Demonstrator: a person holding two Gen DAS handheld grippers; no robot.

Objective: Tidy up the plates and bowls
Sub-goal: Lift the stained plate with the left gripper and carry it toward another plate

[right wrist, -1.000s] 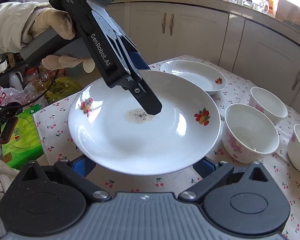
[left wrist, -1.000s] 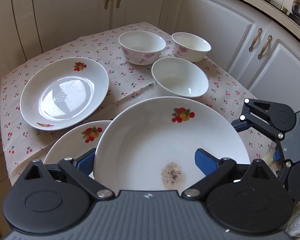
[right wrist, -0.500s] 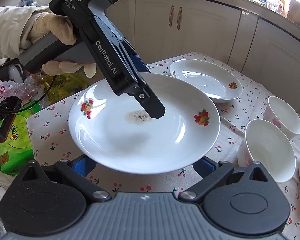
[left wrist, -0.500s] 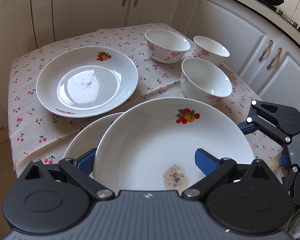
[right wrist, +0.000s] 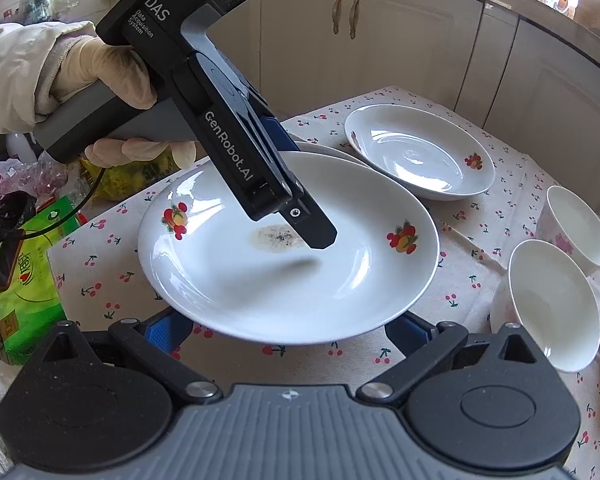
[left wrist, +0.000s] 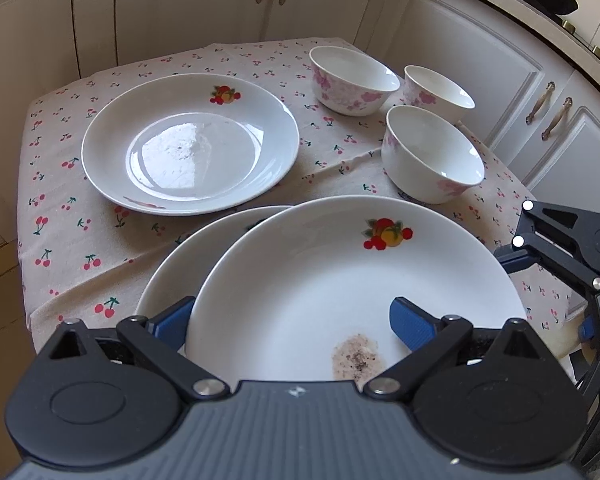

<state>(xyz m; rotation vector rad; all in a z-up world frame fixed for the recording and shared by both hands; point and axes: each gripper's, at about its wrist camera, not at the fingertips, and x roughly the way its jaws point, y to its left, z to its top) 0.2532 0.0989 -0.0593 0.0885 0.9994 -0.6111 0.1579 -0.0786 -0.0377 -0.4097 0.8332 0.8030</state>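
Over tablecloth (left wrist: 100, 240), plate (left wrist: 320, 292) between left fingers (left wrist: 410, 322)

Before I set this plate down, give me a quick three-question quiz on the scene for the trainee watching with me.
1. How many bowls stand on the tablecloth?
2. True or false: the lifted plate in the left gripper is spotless.
3. What lies partly beneath the lifted plate? A) a second plate B) a bowl C) a green packet

Key
1. Three, grouped at one side of the cloth.
2. False: it carries a speckled brown stain near its middle.
3. A: its rim shows just past the lifted plate's edge.
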